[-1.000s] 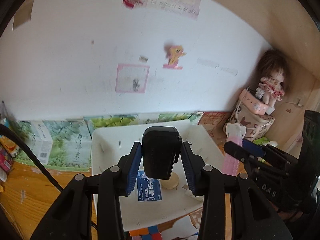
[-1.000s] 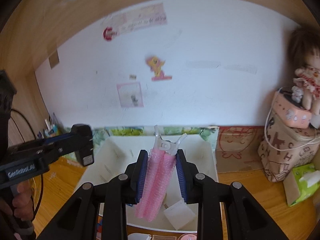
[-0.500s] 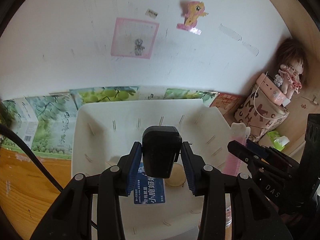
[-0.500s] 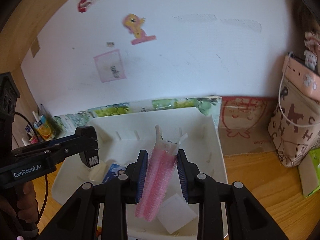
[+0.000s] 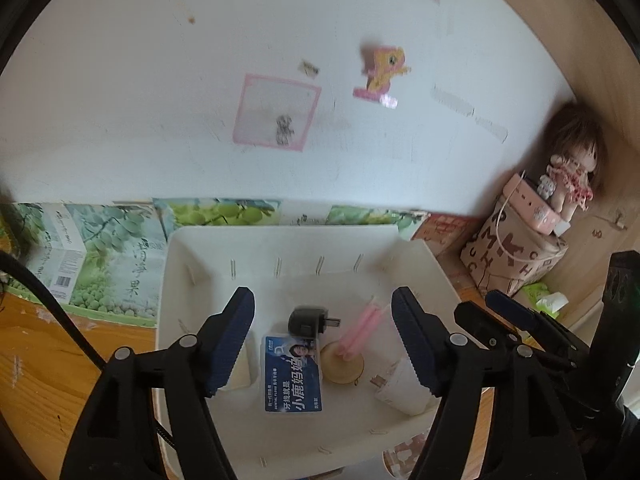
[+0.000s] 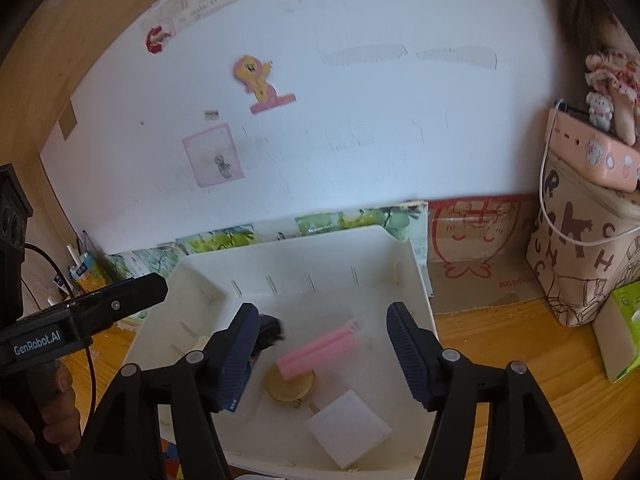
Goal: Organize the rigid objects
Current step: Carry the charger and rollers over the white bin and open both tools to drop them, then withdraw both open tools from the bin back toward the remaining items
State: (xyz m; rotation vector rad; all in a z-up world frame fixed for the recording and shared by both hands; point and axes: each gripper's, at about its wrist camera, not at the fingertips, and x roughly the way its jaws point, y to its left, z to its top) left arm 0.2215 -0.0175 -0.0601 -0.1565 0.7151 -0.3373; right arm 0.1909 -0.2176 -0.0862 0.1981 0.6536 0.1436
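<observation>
A white bin (image 5: pixel 280 248) (image 6: pixel 404 264) stands against the wall. In it lie a black plug adapter (image 5: pixel 307 321) (image 6: pixel 269 333), a pink hair clip (image 5: pixel 357 335) (image 6: pixel 318 353) resting partly on a round tan disc (image 5: pixel 340 368) (image 6: pixel 290 388), a blue card box (image 5: pixel 293 374) and a white block (image 6: pixel 348 430) (image 5: pixel 404 388). My left gripper (image 5: pixel 323 340) is open and empty above the bin. My right gripper (image 6: pixel 322 354) is open and empty above the bin; it also shows at the right of the left wrist view (image 5: pixel 516 320).
Green printed boxes (image 5: pixel 92 256) line the wall left of the bin. A brown lettered bag (image 6: pixel 588 256) with a pink case and a doll (image 5: pixel 572 168) stands at the right. A green tissue pack (image 6: pixel 624 332) lies on the wooden desk.
Both grippers have opened. The black adapter dropped from the left gripper and the pink clip from the right gripper into the bin.
</observation>
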